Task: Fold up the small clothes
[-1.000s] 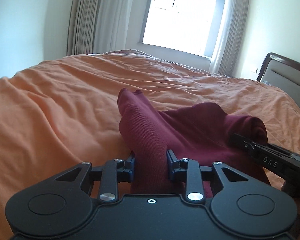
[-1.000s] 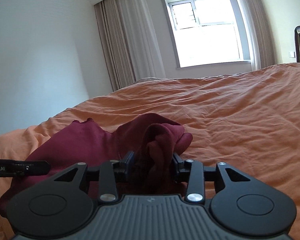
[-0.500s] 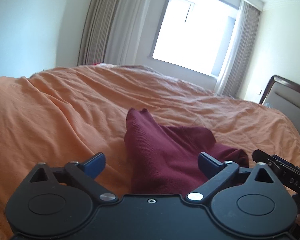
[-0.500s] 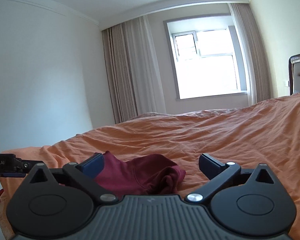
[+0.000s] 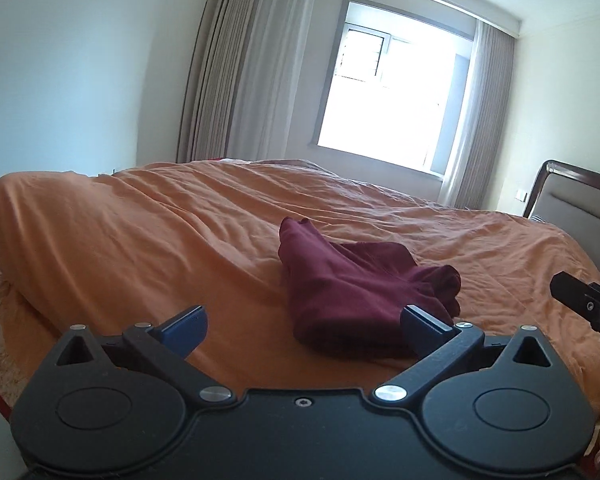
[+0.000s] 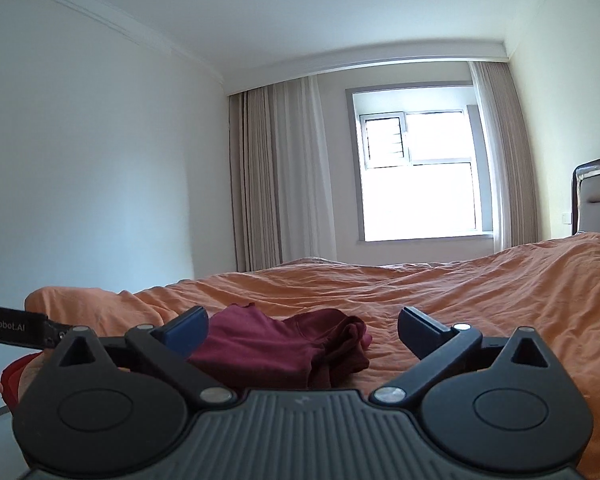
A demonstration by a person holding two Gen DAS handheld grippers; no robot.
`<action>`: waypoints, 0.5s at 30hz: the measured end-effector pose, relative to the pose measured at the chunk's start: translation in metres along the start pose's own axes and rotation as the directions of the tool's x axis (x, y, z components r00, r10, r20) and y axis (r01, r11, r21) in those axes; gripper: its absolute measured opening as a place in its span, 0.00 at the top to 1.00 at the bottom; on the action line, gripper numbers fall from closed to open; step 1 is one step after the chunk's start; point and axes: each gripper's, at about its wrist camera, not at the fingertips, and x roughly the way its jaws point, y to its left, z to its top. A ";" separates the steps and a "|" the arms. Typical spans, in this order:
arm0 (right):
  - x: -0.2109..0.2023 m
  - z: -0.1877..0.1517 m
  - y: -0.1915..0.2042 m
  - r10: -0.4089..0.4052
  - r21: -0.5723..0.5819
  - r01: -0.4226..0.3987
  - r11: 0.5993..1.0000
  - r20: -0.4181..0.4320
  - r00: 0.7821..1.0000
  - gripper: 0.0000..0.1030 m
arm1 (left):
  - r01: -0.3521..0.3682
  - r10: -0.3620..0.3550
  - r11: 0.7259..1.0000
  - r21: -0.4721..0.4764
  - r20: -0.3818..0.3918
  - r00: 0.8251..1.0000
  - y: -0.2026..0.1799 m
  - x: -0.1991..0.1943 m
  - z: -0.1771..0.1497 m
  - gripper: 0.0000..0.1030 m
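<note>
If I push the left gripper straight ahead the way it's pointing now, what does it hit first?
Most likely the maroon garment, lying folded on the orange bedspread just ahead of the open left gripper. It sits right of centre, so the right-hand finger would probably touch first; depth is unclear.

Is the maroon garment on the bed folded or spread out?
Folded: the maroon garment lies as a compact layered bundle on the orange bedspread, doubled edges showing, no gripper touching it.

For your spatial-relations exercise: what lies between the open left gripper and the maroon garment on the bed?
Only bare orange bedspread lies between the left gripper and the garment; the left wrist view shows it.
</note>
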 end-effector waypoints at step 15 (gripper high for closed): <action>-0.027 -0.033 0.009 -0.019 0.041 0.022 0.999 -0.070 0.997 0.00 | -0.085 0.085 0.995 0.043 0.007 0.996 0.022 -0.051 -0.060 0.01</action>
